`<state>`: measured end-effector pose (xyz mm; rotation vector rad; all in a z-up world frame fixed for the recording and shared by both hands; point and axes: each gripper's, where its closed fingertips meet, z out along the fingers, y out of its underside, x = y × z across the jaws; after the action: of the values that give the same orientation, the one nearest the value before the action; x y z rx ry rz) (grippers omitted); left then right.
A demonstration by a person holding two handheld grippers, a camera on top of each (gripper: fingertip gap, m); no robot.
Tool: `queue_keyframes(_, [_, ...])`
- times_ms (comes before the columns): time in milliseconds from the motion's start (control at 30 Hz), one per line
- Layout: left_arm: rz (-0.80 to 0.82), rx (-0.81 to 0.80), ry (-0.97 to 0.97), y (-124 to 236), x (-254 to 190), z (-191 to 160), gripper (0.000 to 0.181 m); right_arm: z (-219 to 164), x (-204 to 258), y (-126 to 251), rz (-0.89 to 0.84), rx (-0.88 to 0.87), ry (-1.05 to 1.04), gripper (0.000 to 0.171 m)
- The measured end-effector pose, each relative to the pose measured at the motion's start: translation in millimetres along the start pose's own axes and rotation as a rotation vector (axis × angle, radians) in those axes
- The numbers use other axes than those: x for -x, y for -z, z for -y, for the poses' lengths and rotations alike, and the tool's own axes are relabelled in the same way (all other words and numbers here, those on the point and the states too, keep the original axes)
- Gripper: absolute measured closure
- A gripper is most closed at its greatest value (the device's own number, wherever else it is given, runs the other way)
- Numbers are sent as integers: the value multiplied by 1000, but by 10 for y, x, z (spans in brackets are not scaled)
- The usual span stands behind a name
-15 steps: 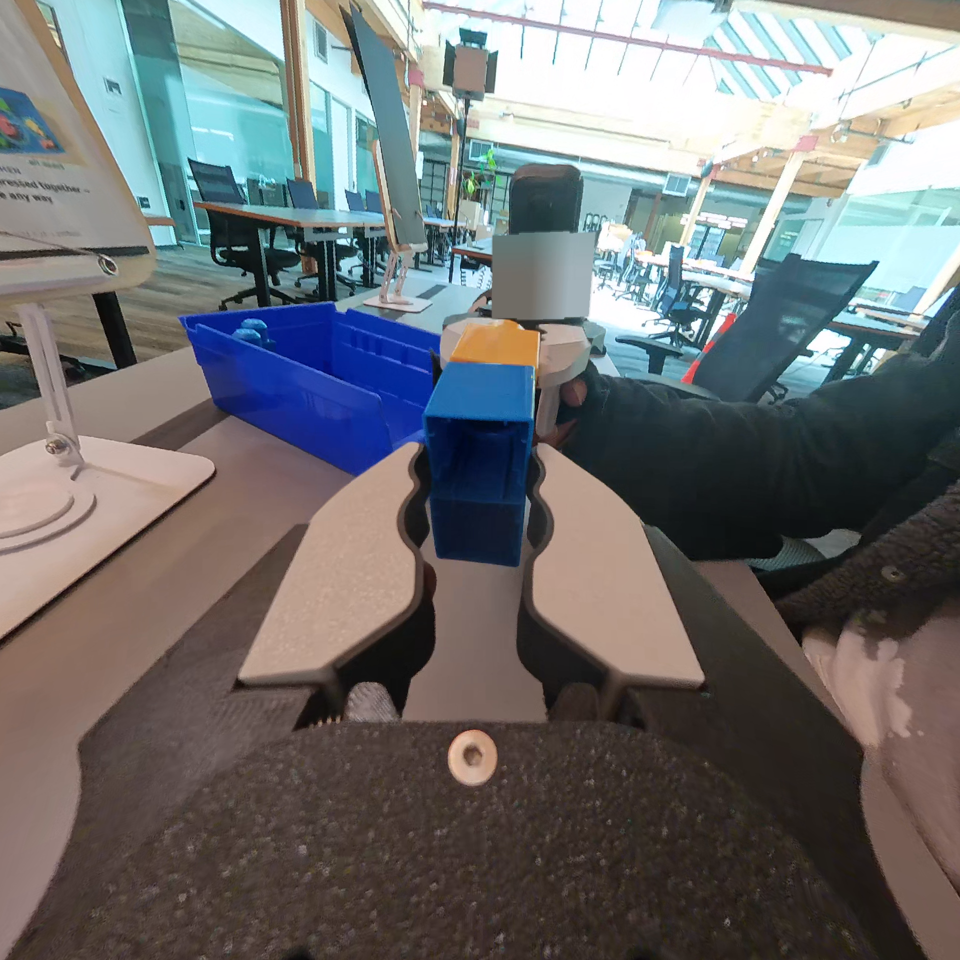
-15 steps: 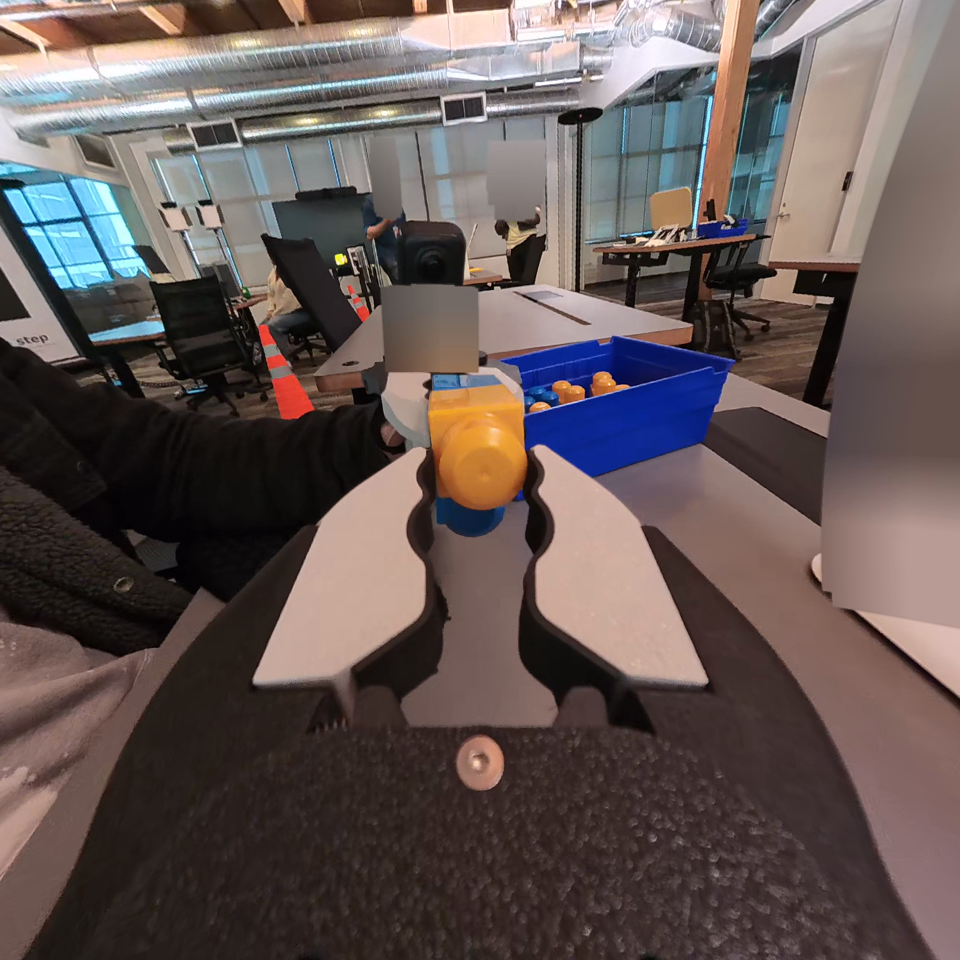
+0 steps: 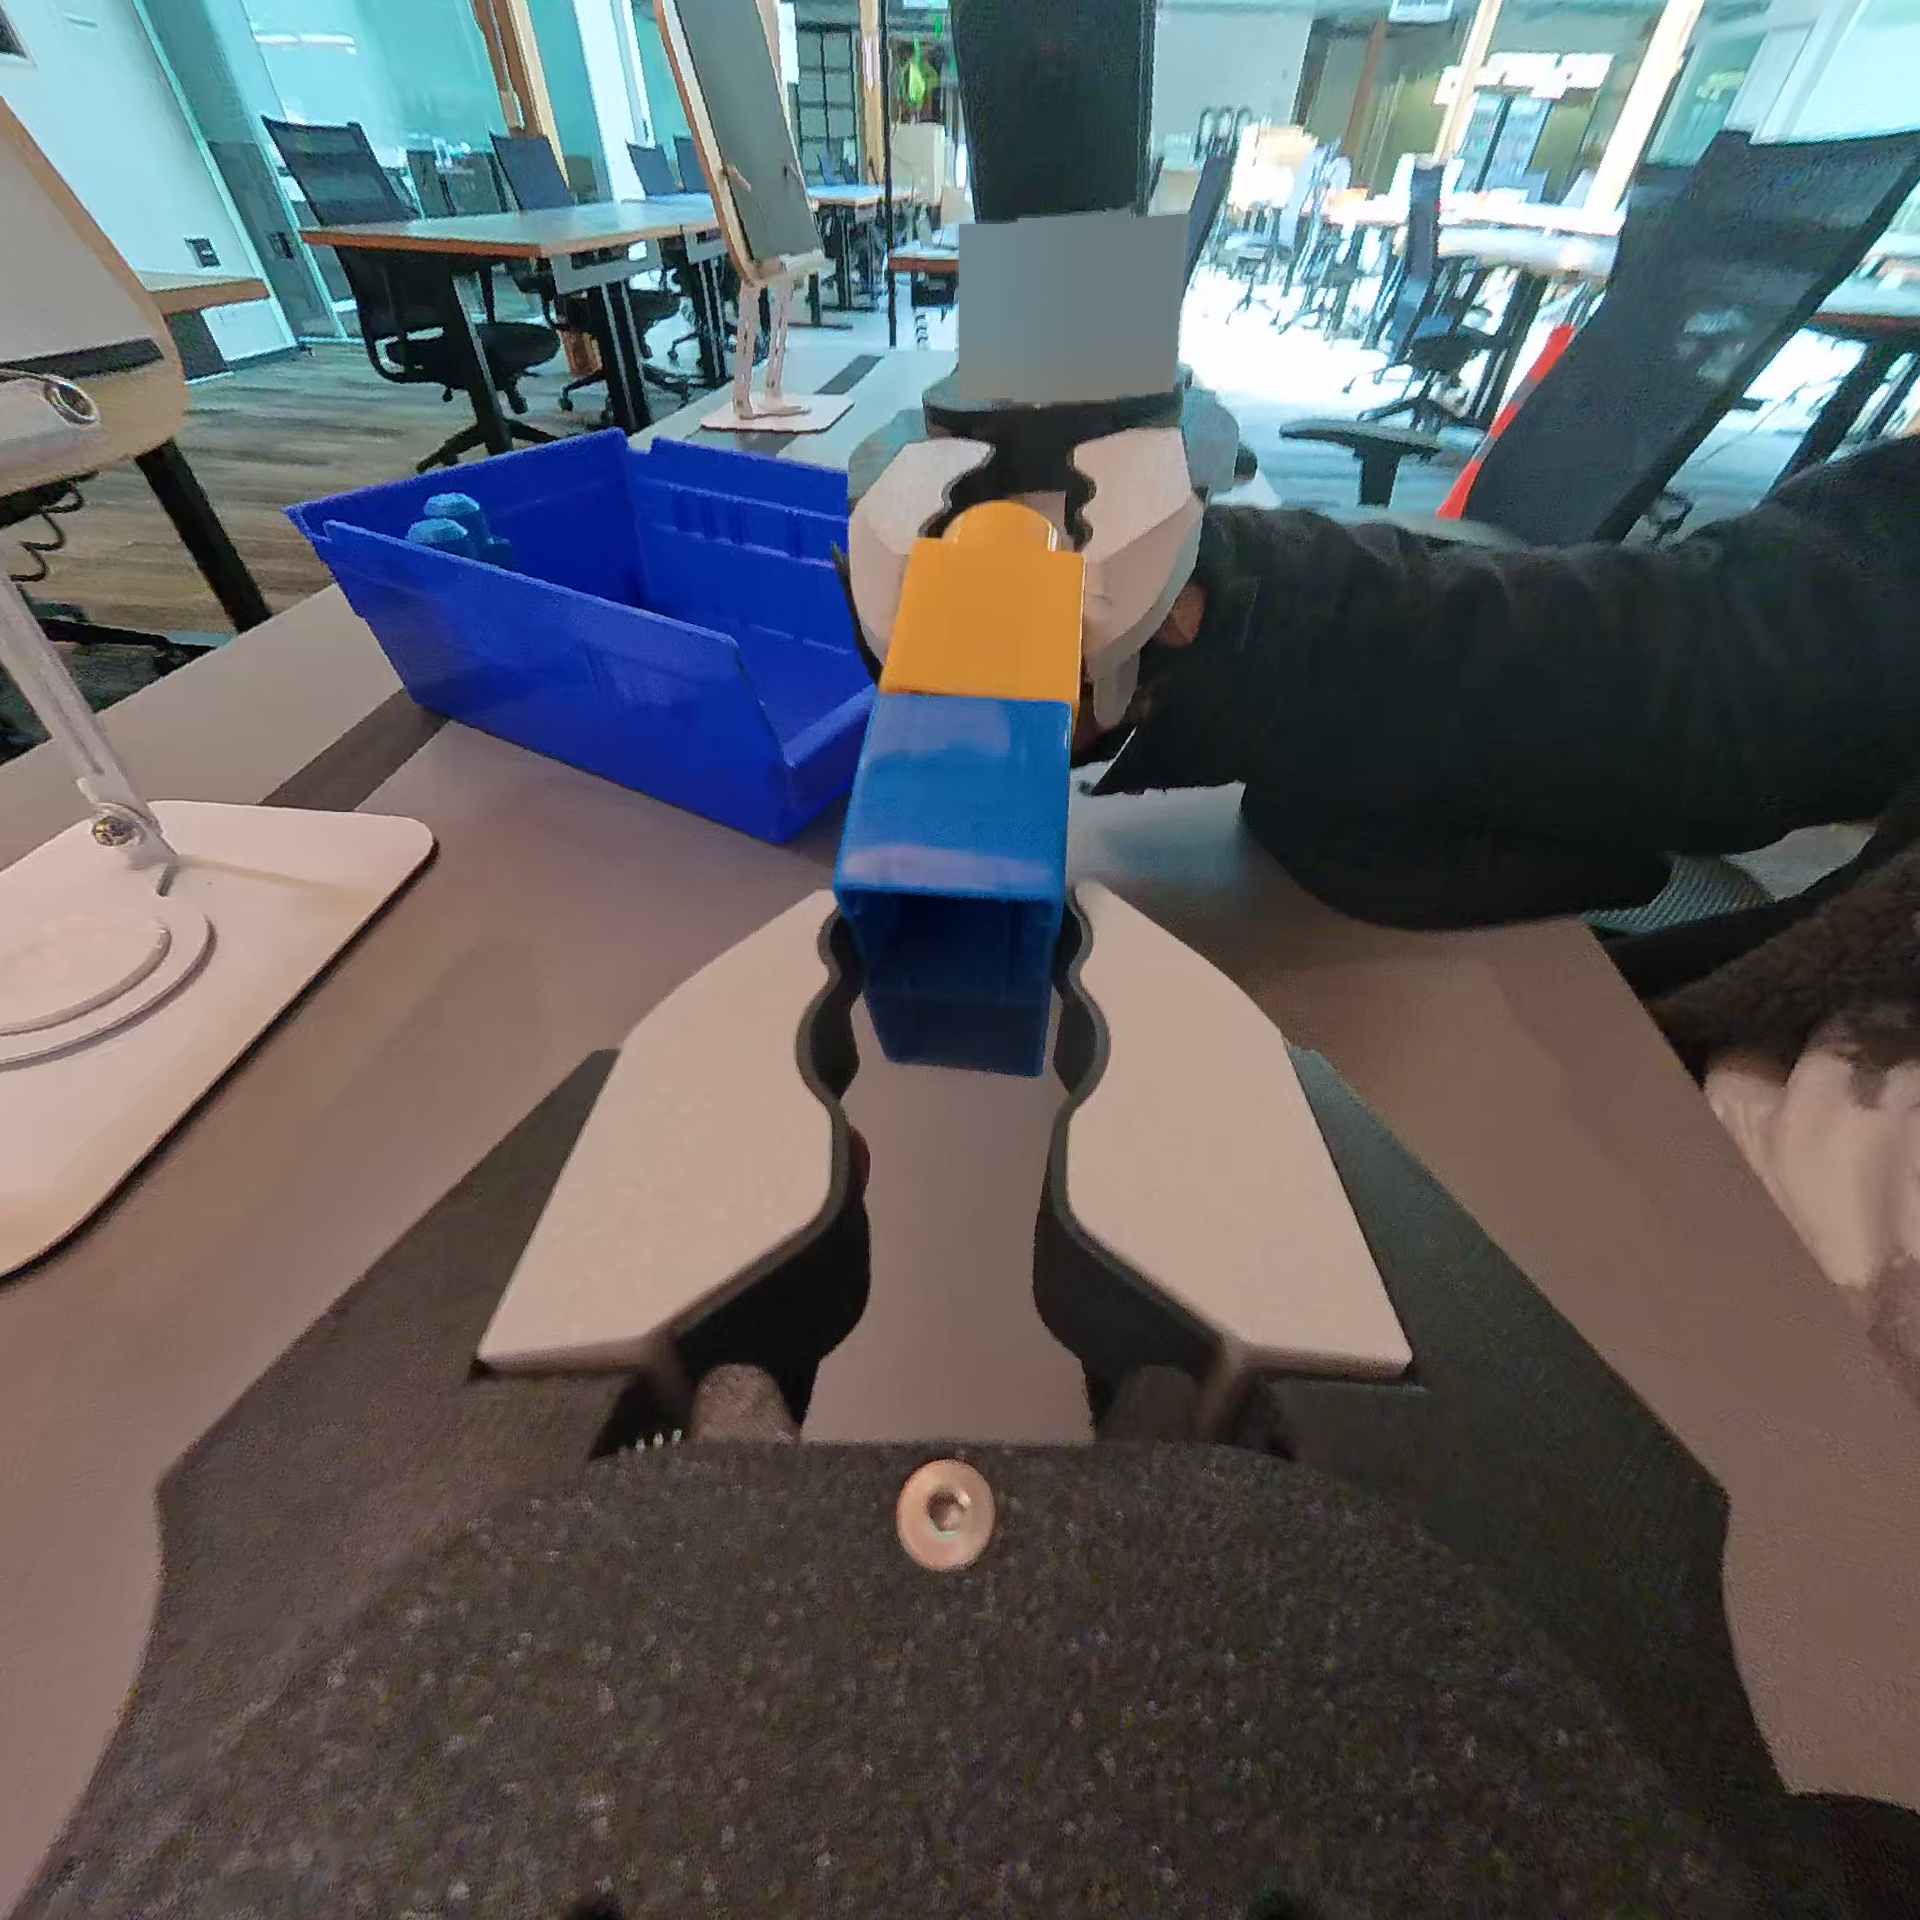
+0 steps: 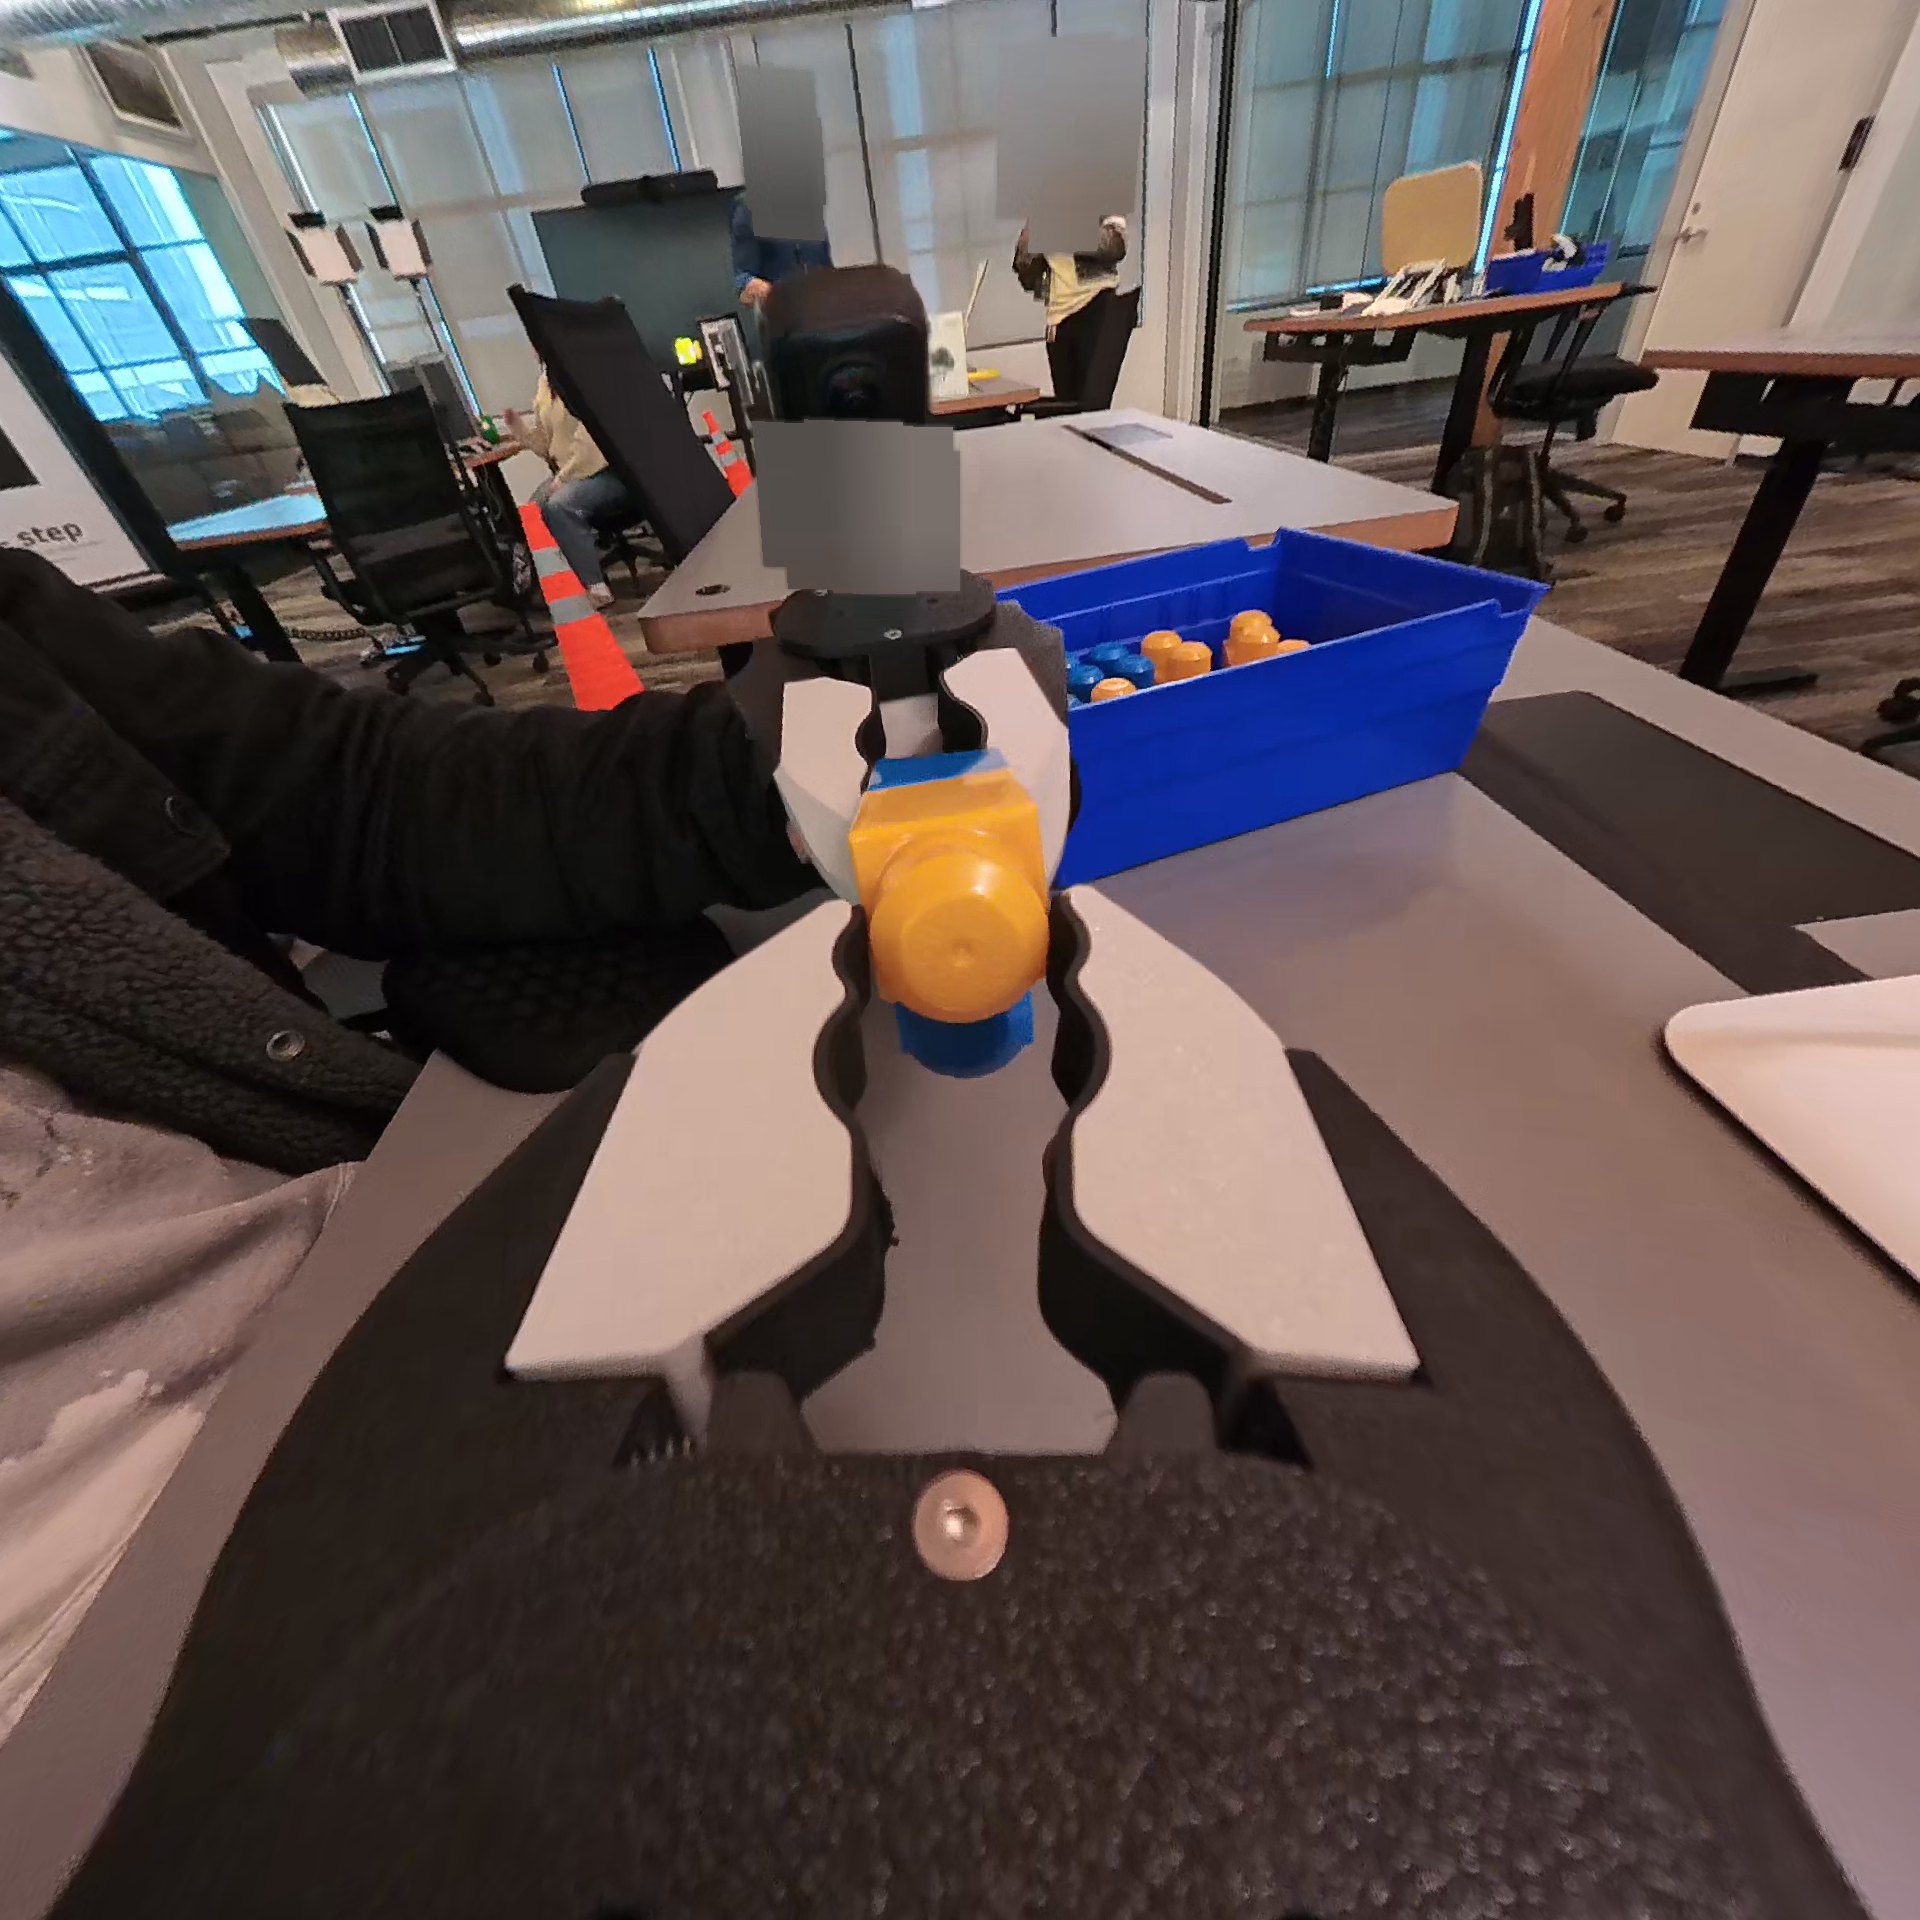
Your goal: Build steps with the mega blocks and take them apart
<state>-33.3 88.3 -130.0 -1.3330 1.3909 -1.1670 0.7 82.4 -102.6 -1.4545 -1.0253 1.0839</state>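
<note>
My left gripper [image 3: 951, 935] is shut on a blue block [image 3: 956, 831], whose hollow underside faces its camera. An orange block [image 3: 982, 623] sits against the blue block's far upper end. My right gripper [image 3: 1023, 520] faces the left one and closes on the orange block. In the right wrist view the right gripper [image 4: 951, 935] holds the orange block [image 4: 951, 862] with its stud toward the camera. A blue stud [image 4: 966, 1039] shows just below it. The left gripper [image 4: 925, 717] shows behind, on the blue block [image 4: 935, 774]. The blocks are held above the grey table [image 3: 571, 935].
A blue bin [image 4: 1268, 748] on the table holds several orange and blue blocks [image 4: 1174, 655]; it also shows in the left wrist view [image 3: 582, 644]. A white stand base [image 3: 156, 987] lies at the table's side. The person's dark sleeves [image 3: 1507, 675] reach in. Some 5 cm of space lies between my two pairs of fingers.
Both grippers keep their hold. The held blocks have tilted, so more of the orange block shows above the blue one in the left wrist view. Both views now look down more at the table.
</note>
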Motion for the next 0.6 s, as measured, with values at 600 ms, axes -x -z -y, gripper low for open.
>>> queue_keyframes(600, [-7,135,-94,-83,-63,-238,145,-126,86,5,-6,117,142,139])
